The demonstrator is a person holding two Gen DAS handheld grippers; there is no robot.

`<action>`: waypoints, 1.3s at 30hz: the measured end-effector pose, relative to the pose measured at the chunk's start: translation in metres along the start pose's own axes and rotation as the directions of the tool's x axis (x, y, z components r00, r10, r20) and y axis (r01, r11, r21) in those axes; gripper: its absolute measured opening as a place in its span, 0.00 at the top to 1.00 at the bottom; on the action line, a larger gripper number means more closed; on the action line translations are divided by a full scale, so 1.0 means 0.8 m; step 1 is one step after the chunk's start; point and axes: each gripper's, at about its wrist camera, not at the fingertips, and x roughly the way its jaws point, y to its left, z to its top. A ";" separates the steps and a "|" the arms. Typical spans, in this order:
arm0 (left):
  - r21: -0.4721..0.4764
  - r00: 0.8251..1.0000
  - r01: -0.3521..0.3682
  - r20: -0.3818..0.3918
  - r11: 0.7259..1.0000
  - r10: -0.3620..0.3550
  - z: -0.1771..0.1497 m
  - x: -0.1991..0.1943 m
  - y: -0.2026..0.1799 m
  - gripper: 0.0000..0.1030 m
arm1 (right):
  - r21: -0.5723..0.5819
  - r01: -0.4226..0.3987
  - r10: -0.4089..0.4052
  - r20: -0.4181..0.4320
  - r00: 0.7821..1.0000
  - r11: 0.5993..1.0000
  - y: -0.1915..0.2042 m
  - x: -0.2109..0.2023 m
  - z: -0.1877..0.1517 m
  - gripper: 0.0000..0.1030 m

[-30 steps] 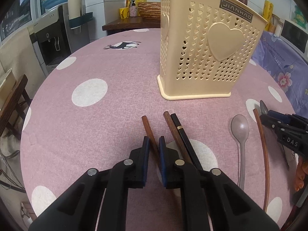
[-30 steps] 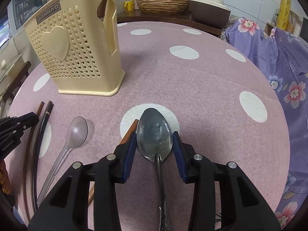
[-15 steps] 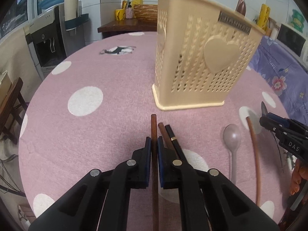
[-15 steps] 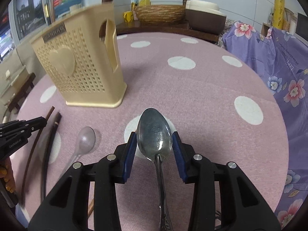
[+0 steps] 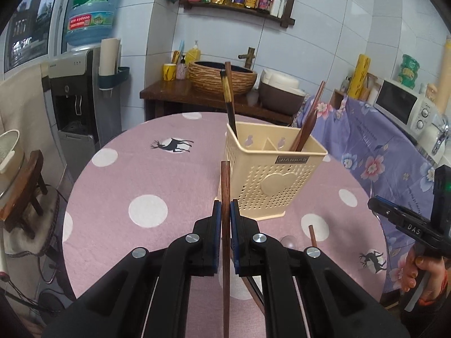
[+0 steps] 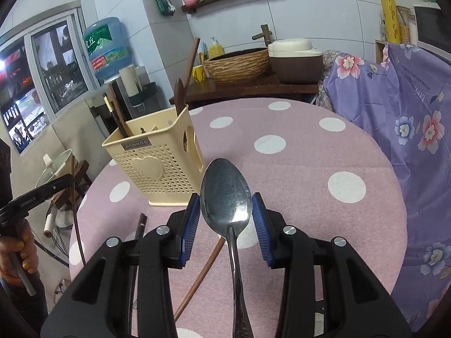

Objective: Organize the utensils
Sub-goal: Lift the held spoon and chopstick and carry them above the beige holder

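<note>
Both tongs had risen off the surface since the earlier frame, each carrying its utensil clear of the cloth, where a second before chopstick and spoon lay low against it.

Item 1: brown wooden chopstick (image 5: 225,197). Clenched between the pads of the left tongs (image 5: 225,219), which were fully closed on it; shaft ran forward and up, tip just before the holder's near corner.

Item 2: metal spoon (image 6: 227,194). Grasped by the right tongs (image 6: 227,214), pads pressed to either edge of the bowl, handle trailing back under the tongs.

Item 3: cream perforated utensil holder (image 5: 270,180). Stood upright on the surface, divided inside; dark chopsticks (image 5: 229,95) leaned in its left compartment, a brown wooden utensil (image 5: 308,118) in its right.

Item 4: loose utensils left lying: a brown chopstick (image 6: 203,270) and a dark chopstick (image 6: 139,228) on the pink dotted surface (image 5: 135,174), plus a pale spoon, mostly hidden behind the left tongs.

Risks, as judged: the spoon was held only by the curved rim of its bowl, so a tilt or jolt could let it pivot or slip out. The chopstick, gripped at one point, could swing and catch the holder's rim instead of entering. Two tongs converging on one narrow holder could collide or tip it.
</note>
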 end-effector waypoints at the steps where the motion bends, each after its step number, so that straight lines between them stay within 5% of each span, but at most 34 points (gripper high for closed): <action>1: -0.001 1.000 0.003 0.002 1.000 -0.003 0.001 -0.001 -0.001 0.93 | -0.002 0.000 0.000 0.005 1.000 1.000 0.002 -0.002 0.000 0.63; 39: 0.029 0.998 -0.007 0.057 1.000 0.005 -0.009 -0.028 -0.009 0.93 | -0.004 0.037 -0.037 0.030 0.999 0.999 0.011 -0.001 -0.029 0.63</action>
